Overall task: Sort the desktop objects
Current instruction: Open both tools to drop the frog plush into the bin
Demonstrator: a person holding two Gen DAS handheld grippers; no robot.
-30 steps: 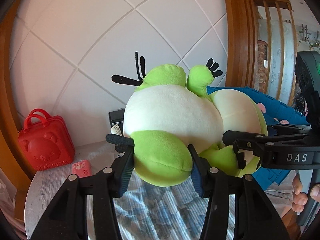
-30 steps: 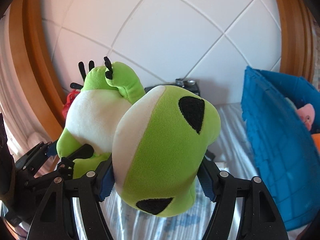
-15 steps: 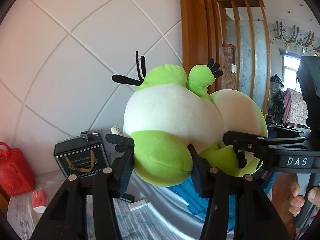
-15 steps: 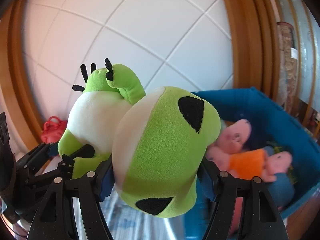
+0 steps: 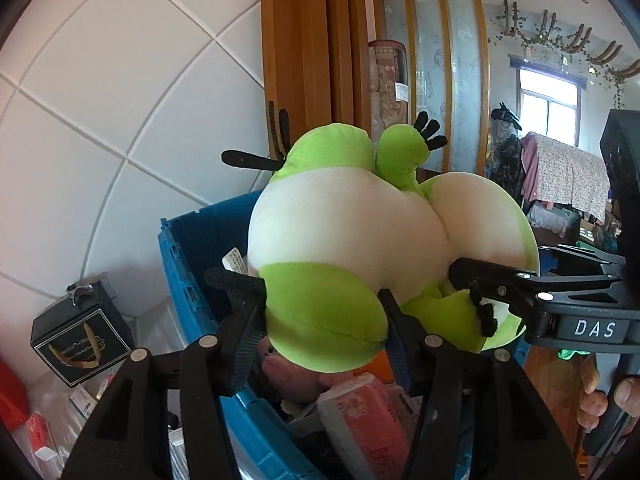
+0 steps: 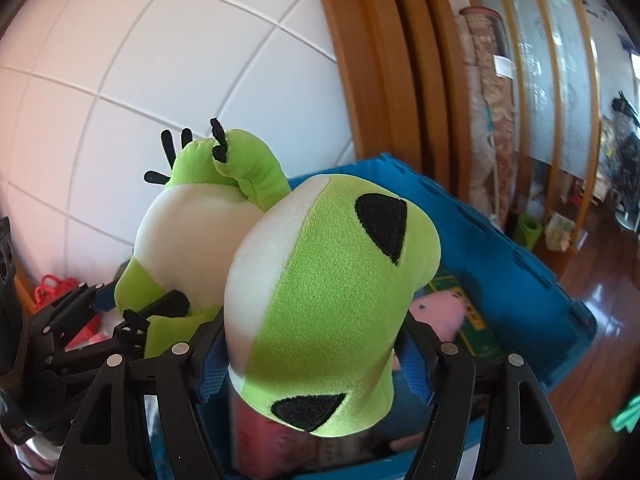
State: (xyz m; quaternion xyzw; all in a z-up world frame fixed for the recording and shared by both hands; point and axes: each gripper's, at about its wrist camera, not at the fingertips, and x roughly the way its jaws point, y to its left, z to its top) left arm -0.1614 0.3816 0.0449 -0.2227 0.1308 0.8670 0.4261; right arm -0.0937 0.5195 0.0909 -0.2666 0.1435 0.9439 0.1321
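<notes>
2 grippers share 1 load: the left gripper (image 5: 324,320) clamps a leg of the soft green and white plush frog toy (image 5: 352,240), though its jaws are easing apart w/ the leg between them, and the right gripper (image 6: 312,360) squeezes the frog's big head (image 6: 328,300). toy hangs in the air over the blue plastic crate (image 6: 500,248), which already has pink plush toys (image 6: 436,312) in it. step in hand looks like the drop-off into the crate. next move prob needs both sets of jaws spread so the frog falls clear inside the rim, not snagged on the crate wall
</notes>
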